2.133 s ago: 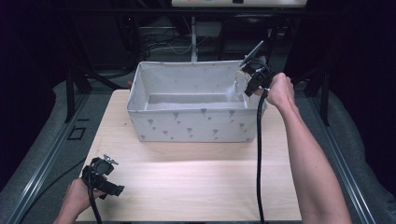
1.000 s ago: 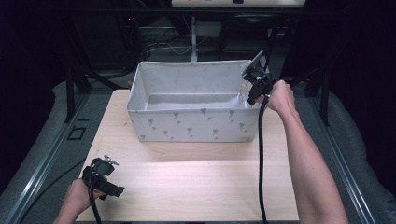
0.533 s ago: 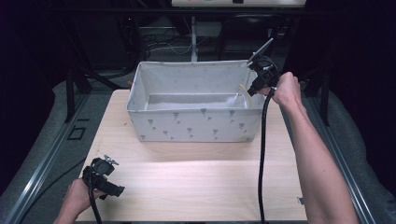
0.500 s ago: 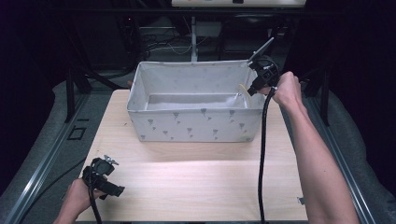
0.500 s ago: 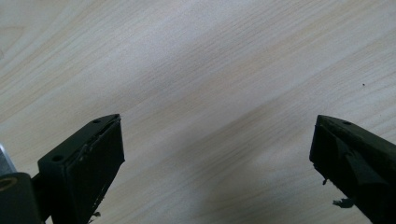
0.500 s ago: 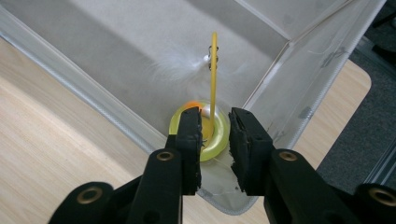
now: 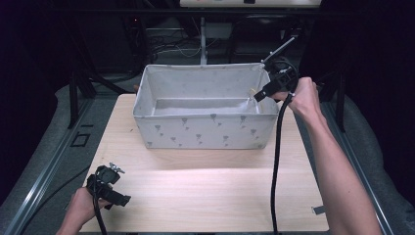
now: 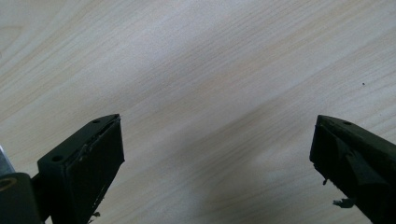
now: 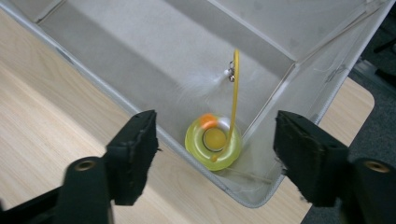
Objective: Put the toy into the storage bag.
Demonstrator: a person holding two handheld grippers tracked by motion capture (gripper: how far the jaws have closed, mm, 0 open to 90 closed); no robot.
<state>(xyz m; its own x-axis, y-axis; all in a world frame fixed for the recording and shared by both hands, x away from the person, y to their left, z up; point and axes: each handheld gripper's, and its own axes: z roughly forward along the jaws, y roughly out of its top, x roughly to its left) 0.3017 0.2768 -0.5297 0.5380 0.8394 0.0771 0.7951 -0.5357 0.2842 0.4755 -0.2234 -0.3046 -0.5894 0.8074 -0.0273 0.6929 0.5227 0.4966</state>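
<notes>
A grey fabric bin (image 7: 205, 129) with a small triangle print stands at the back middle of the wooden table (image 7: 205, 191). In its right corner lies a yellow ring toy (image 9: 214, 142) holding an orange ball, and a thin yellow wand (image 9: 235, 93) with a white feather rises from it. My right gripper (image 7: 259, 94) hovers just above the bin's right rim. Its jaws stand wide open around empty air above the toy (image 9: 217, 126). My left gripper (image 7: 122, 199) rests low at the table's front left corner, open over bare wood (image 8: 215, 140).
The bin's tall soft walls (image 9: 261, 116) surround the toy. A black cable (image 7: 276, 156) trails from the right gripper across the table's right side. A small grey scrap (image 7: 317, 210) lies near the front right edge. Dark stands and cables sit behind the table.
The right gripper has drifted a little to the right and back along the bin's right rim. The left hand and its gripper have stayed put.
</notes>
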